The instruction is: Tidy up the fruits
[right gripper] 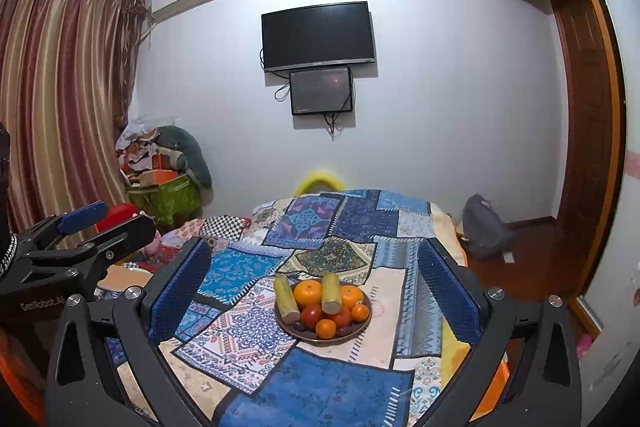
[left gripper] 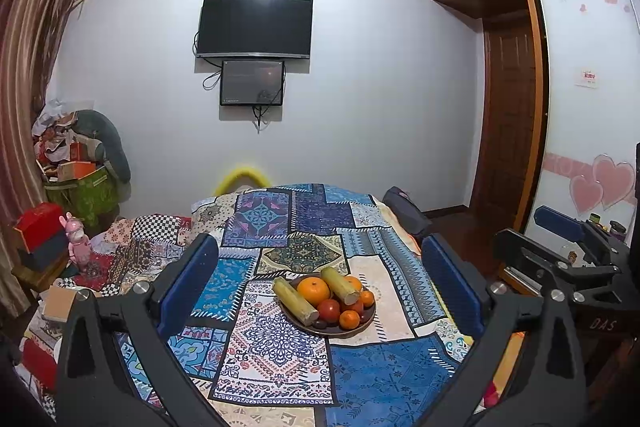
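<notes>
A brown round plate [left gripper: 360, 325] [right gripper: 360, 327] sits on the patchwork cloth of the table. It holds two pale green sugarcane pieces [left gripper: 295, 299] [right gripper: 286, 298], several oranges [left gripper: 313, 289] [right gripper: 308, 293], red tomatoes [left gripper: 329, 309] [right gripper: 312, 314] and a few dark small fruits. My left gripper [left gripper: 320, 267] is open and empty, held back from the plate and above the table. My right gripper [right gripper: 316, 267] is open and empty too, at a like distance. The right gripper shows in the left wrist view [left gripper: 560, 239], and the left gripper in the right wrist view [right gripper: 92, 227].
The patchwork cloth [left gripper: 276, 359] [right gripper: 320, 387] covers the table. Boxes and a pink figure [left gripper: 78, 239] stand at the left. A grey bag [right gripper: 484, 227] lies on the floor at the right. A wardrobe [left gripper: 580, 107] stands at the right.
</notes>
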`<state>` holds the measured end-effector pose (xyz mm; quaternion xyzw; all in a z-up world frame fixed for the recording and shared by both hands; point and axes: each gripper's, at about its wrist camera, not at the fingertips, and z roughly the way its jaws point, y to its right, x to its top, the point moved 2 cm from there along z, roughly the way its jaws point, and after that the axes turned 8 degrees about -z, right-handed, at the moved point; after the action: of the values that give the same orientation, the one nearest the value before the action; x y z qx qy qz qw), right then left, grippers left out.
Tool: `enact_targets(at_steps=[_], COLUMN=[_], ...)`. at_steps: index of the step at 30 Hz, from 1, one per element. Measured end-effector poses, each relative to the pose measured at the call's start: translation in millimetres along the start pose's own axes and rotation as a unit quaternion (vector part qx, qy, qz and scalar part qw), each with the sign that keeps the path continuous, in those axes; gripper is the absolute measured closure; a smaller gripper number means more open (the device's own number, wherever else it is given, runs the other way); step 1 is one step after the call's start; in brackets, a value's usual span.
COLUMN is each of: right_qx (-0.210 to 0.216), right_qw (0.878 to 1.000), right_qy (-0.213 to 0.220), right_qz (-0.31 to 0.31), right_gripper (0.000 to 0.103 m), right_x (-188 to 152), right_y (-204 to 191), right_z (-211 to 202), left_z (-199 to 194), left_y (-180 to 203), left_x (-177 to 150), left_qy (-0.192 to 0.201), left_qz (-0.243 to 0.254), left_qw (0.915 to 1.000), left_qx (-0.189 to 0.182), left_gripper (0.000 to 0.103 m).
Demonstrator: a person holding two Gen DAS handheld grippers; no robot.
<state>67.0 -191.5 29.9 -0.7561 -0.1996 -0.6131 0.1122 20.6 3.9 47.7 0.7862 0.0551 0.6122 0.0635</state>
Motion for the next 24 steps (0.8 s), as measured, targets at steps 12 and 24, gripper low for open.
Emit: enact_targets(at_steps=[12,24], right_qx=[-0.001,-0.003], right_qw=[1.000,1.000], right_qy=[0.000,0.000], right_qz=[0.002,0.001], right_gripper=[0.000,0.000], right_x=[1.2,1.4], right_y=[0.5,1.5], right_z=[-0.1,-0.1], left_z=[1.4,2.7], left_y=[-0.9,-0.9], left_x=[0.7,0.9], left_qy=[-0.008,-0.010], left_qz=[-0.005,-0.007], left_qw=[0.9999,0.9998], left_qx=[-0.014,-0.016], left_gripper=[0.000,0.000])
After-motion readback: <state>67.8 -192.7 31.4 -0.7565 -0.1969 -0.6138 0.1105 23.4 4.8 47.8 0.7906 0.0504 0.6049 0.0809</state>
